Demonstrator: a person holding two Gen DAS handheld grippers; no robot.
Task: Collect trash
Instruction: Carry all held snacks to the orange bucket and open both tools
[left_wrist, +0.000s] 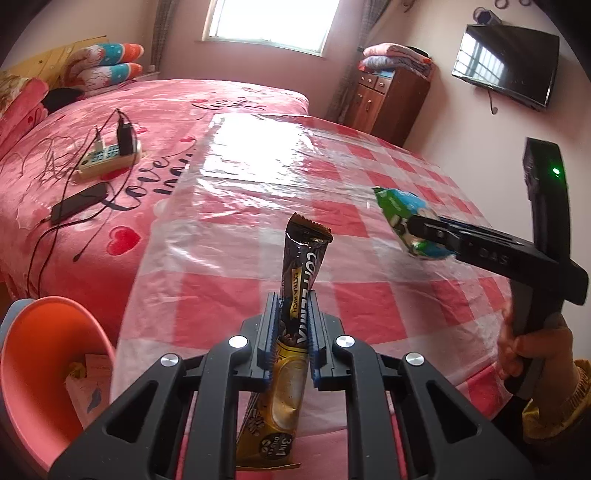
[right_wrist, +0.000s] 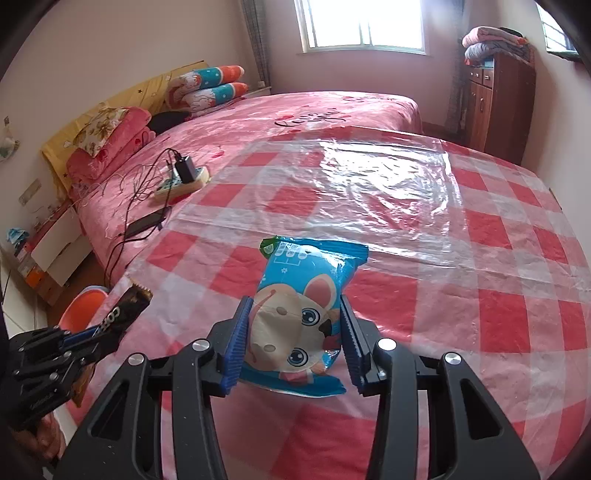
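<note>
My left gripper (left_wrist: 291, 301) is shut on a dark brown and gold coffee stick sachet (left_wrist: 301, 269), held upright above the table's near left edge; the gripper (right_wrist: 79, 334) and sachet (right_wrist: 123, 310) also show in the right wrist view. My right gripper (right_wrist: 295, 306) is shut on a blue snack packet with a cartoon animal (right_wrist: 303, 306), held above the checked table. It shows in the left wrist view (left_wrist: 410, 223) with the packet (left_wrist: 402, 214) at its tip.
An orange bin (left_wrist: 40, 362) with paper inside stands at the table's left, low down; it shows too in the right wrist view (right_wrist: 83, 306). The table (right_wrist: 498, 314) has a red checked cloth under clear plastic. A bed (left_wrist: 74, 192) with a power strip (left_wrist: 110, 157), cables and phone lies behind.
</note>
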